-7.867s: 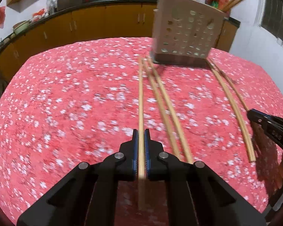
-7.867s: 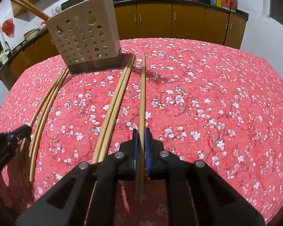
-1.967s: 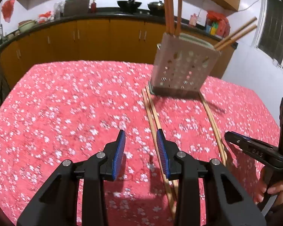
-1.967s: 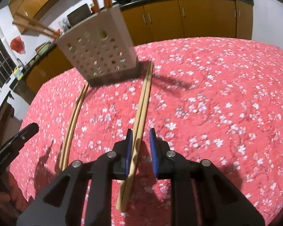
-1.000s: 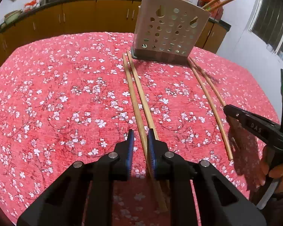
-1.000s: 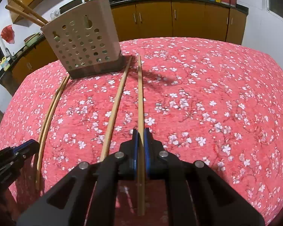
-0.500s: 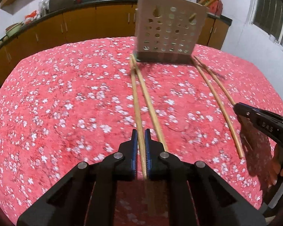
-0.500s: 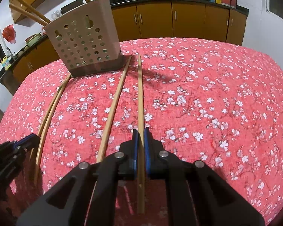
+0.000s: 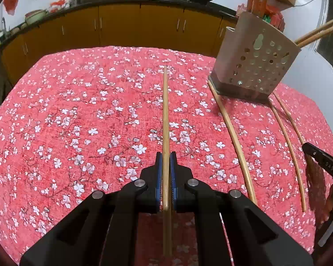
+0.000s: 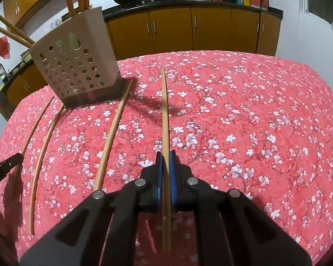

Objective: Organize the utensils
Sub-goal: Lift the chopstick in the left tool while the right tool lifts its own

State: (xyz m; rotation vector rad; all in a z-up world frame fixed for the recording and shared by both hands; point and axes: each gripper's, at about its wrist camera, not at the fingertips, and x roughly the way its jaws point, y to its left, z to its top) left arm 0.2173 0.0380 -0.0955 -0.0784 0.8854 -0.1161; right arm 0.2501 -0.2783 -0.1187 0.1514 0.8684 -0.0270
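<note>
My left gripper [image 9: 165, 161] is shut on a long wooden chopstick [image 9: 165, 110] that points away over the red floral tablecloth. My right gripper [image 10: 165, 160] is shut on another chopstick [image 10: 164, 110] in the same way. A beige perforated utensil holder [image 9: 253, 64] stands at the far right in the left wrist view and at the far left in the right wrist view [image 10: 77, 66], with several chopsticks standing in it. Three loose chopsticks [image 9: 233, 141] lie on the cloth beside the holder. The right gripper's tip [image 9: 322, 161] shows at the right edge.
The table [image 10: 255, 122] is covered by a red cloth with white blossoms. Orange kitchen cabinets [image 9: 122, 28] with a dark countertop, woks and bottles run behind it. A white wall with a window is at the right [image 9: 330, 44].
Both grippers have lifted their chopsticks off the cloth and swung away from the holder. One chopstick stays lying where the middle pair was.
</note>
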